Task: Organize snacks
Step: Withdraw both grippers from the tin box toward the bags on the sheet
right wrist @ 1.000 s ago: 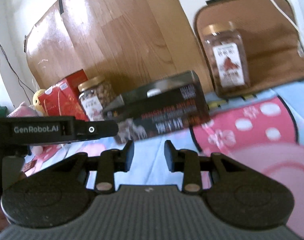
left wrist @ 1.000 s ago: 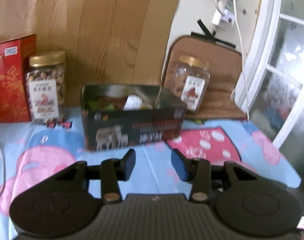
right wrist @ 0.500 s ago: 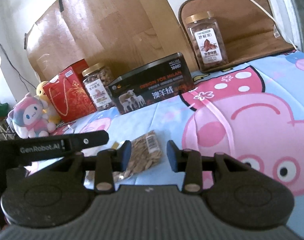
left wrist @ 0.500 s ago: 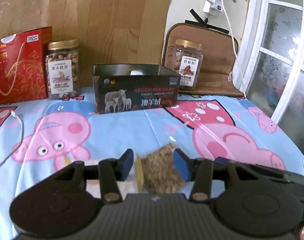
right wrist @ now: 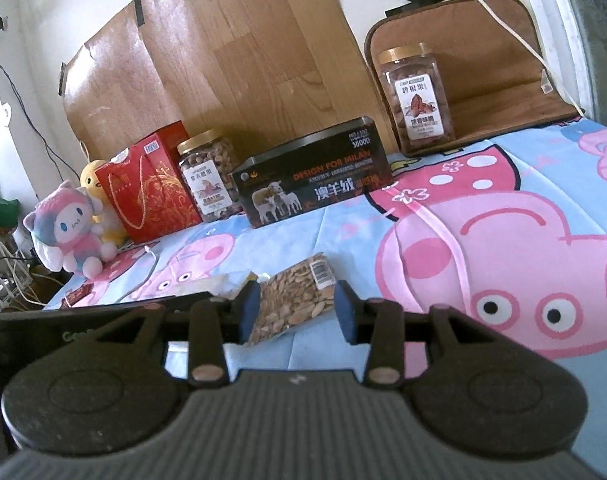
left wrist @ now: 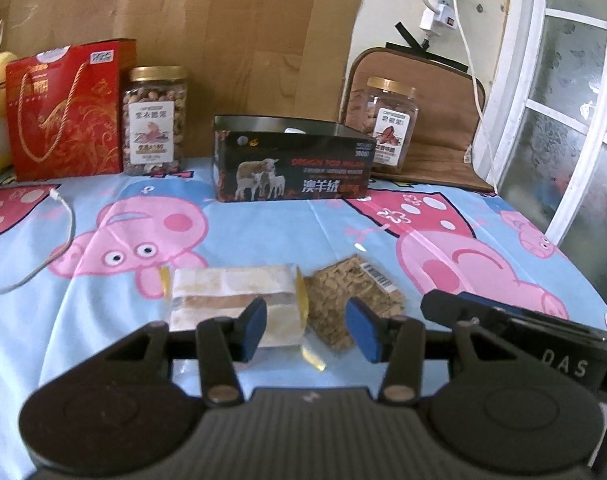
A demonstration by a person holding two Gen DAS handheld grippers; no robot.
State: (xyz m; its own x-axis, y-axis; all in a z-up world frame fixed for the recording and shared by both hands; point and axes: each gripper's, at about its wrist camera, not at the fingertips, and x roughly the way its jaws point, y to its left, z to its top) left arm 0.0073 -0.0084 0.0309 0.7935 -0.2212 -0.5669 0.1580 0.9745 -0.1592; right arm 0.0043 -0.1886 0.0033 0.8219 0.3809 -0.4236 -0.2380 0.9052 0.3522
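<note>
2 snack packets lie flat, side by side and touching, on the near part of the cartoon-print cloth: a clear bag of seeds with a barcode sticker at its far corner, and to its left a pale wrapped cake bar with yellow crimped ends. Both look light. The seed bag is probably soft and shifting, its film slick, so a pinch across a sealed edge or a narrow end seems safer than a squeeze through the loose middle. The cake likely crushes easily; its crimped end is the better hold.

The left gripper hovers over the seam between the 2 packets, its blue pads parted moderately and pressing on nothing. The right gripper frames the seed bag between similarly parted pads, without visible contact.

Well beyond them, near the back wall, stands an open dark tin printed with sheep, seemingly the place for the snacks. A nut jar and a red gift bag stand to its left, another jar to its right.
</note>
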